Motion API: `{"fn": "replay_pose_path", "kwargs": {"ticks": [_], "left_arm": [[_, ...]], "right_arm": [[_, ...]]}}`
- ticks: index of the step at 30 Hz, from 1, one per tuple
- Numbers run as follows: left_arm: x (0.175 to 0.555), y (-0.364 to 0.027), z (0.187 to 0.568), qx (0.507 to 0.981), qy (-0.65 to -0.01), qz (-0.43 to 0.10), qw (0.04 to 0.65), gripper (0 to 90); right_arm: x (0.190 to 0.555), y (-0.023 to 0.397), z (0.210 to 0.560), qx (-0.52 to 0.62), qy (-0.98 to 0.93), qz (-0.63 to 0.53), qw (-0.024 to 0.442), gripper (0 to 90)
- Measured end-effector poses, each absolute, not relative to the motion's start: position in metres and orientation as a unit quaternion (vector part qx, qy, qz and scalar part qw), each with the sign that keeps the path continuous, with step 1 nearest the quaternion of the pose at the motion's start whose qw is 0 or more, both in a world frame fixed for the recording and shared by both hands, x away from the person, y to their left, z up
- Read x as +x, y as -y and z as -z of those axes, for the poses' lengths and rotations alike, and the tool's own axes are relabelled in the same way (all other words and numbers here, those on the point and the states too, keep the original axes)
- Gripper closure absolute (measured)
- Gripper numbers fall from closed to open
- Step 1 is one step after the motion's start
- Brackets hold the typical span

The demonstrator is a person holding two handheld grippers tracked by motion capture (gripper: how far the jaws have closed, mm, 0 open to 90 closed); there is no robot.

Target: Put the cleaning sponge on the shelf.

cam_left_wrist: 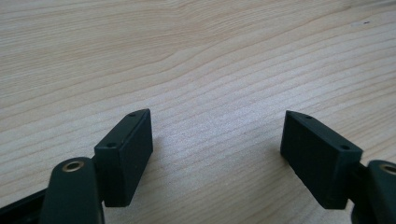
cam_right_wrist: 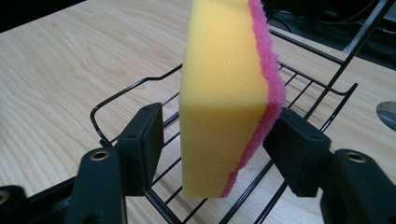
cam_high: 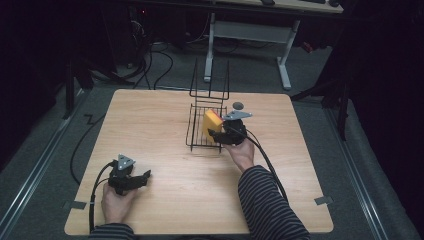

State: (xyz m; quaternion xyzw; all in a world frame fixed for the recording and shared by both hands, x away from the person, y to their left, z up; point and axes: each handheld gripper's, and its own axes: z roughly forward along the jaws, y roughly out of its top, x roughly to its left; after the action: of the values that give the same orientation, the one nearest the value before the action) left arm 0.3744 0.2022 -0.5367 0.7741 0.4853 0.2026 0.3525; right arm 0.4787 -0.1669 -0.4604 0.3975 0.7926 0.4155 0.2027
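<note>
A yellow sponge (cam_right_wrist: 224, 98) with a pink scouring side stands on edge in a black wire rack (cam_right_wrist: 121, 93). My right gripper (cam_right_wrist: 222, 135) is open around it. Its right jaw touches the pink side. A small gap shows between its left jaw and the yellow face. In the high view the sponge (cam_high: 212, 121) sits at the rack's (cam_high: 196, 131) right side, with the right gripper (cam_high: 218, 133) at it from the near side. My left gripper (cam_high: 145, 176) rests low over the table's front left, open and holding nothing (cam_left_wrist: 217, 140).
The wooden table (cam_high: 150, 125) carries a small grey round object (cam_high: 238, 105) just right of the rack's tall back wires (cam_high: 210, 82). A white desk frame (cam_high: 250, 35) and cables lie on the floor beyond the table.
</note>
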Motion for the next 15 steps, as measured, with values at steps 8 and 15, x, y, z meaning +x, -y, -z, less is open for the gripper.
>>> {"fn": "replay_pose_path", "kwargs": {"ticks": [8, 15], "left_arm": [[0.374, -0.202, 0.537, 0.774, -0.485, -0.202, 0.353, 25.8], [0.374, -0.202, 0.537, 0.774, -0.485, -0.203, 0.353, 25.8]], "right_arm": [[0.477, 0.17, 0.458, 0.394, -0.793, -0.42, 0.198, 34.1], [0.471, 0.178, 0.452, 0.392, -0.788, -0.433, 0.192, 30.3]]}}
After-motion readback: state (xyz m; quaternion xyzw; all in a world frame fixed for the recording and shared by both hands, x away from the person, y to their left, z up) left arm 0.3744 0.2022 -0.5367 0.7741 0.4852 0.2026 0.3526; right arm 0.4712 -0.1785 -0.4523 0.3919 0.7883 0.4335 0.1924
